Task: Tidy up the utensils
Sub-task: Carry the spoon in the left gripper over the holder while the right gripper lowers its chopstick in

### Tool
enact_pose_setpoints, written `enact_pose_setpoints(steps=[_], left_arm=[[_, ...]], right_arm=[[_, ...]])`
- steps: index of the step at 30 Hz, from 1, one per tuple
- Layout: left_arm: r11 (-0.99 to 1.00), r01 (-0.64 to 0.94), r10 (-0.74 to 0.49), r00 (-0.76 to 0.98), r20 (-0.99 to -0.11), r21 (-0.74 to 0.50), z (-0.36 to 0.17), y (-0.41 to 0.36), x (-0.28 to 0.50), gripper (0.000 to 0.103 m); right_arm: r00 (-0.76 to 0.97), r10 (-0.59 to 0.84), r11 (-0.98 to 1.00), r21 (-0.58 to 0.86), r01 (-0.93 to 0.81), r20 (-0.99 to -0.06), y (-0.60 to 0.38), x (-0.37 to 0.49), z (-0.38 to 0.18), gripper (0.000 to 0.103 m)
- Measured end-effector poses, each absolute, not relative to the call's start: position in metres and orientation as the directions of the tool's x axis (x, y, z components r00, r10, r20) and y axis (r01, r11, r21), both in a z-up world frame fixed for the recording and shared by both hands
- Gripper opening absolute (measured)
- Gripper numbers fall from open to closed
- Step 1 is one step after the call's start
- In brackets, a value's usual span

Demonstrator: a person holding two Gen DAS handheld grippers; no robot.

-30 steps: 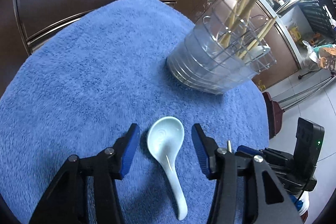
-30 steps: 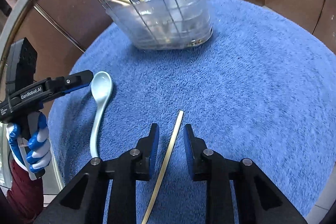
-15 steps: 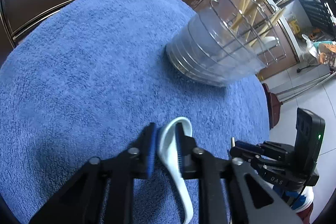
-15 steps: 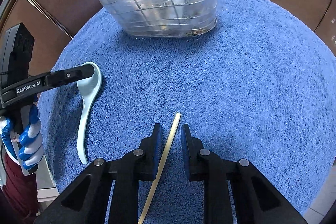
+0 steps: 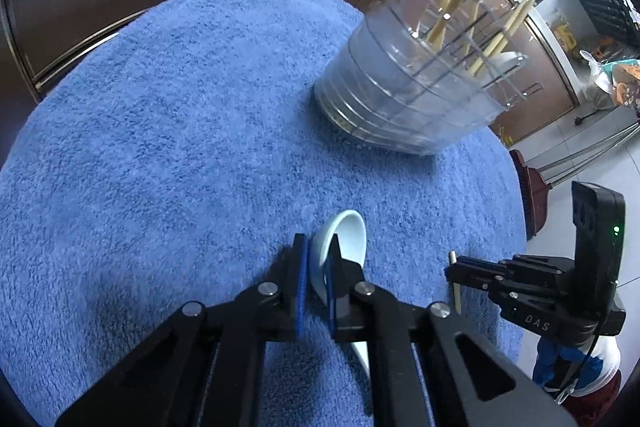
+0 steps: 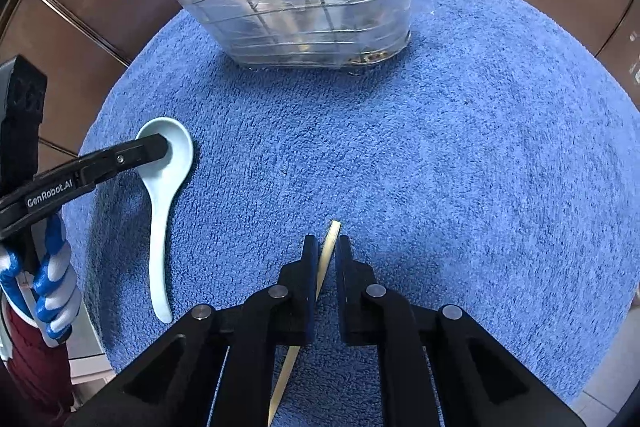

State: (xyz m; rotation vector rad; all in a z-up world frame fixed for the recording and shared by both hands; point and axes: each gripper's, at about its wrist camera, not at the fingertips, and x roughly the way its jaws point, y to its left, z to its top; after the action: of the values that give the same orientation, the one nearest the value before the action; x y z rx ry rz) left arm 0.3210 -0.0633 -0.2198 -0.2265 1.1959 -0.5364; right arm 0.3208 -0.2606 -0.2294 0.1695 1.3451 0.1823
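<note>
Both grips have just been made. The left gripper (image 5: 318,269), which a second ago stood wide around the spoon (image 6: 166,183), is now clamped on the wall of its bowl, one finger inside and one outside. The spoon lies near the left edge of the towel (image 6: 460,155), handle toward the near edge. The right gripper (image 6: 327,259) has narrowed onto the chopstick (image 6: 326,255) near the near edge; its jaws look clamped on it, though a sliver of gap on one side leaves some doubt. Next, I judge, both go up to the holder (image 6: 304,3) at the far edge, where other chopsticks already stand
</note>
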Motion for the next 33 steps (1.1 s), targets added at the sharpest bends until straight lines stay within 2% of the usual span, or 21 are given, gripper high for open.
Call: enact_pose_setpoints(steps=[12, 23, 33], left_arm=[[0.866, 0.331, -0.488, 0.403, -0.774, -0.374, -0.164, -0.040, 0.273, 0.007], [0.887, 0.341, -0.456, 0.531, -0.715, -0.312, -0.110, -0.021, 0.208, 0.007], [0.918, 0.325, -0.391, 0.650, -0.651, -0.227, -0.066, -0.012, 0.152, 0.007]], right_arm=[[0.357, 0.259, 0.966, 0.245, -0.087, -0.897, -0.258, 0.281, -0.185, 0.006], [0.576, 0.271, 0.962, 0.231, -0.143, -0.771, -0.259, 0.186, -0.112, 0.005], [0.696, 0.287, 0.957, 0.224, -0.184, -0.658, -0.245, 0.122, -0.063, 0.005]])
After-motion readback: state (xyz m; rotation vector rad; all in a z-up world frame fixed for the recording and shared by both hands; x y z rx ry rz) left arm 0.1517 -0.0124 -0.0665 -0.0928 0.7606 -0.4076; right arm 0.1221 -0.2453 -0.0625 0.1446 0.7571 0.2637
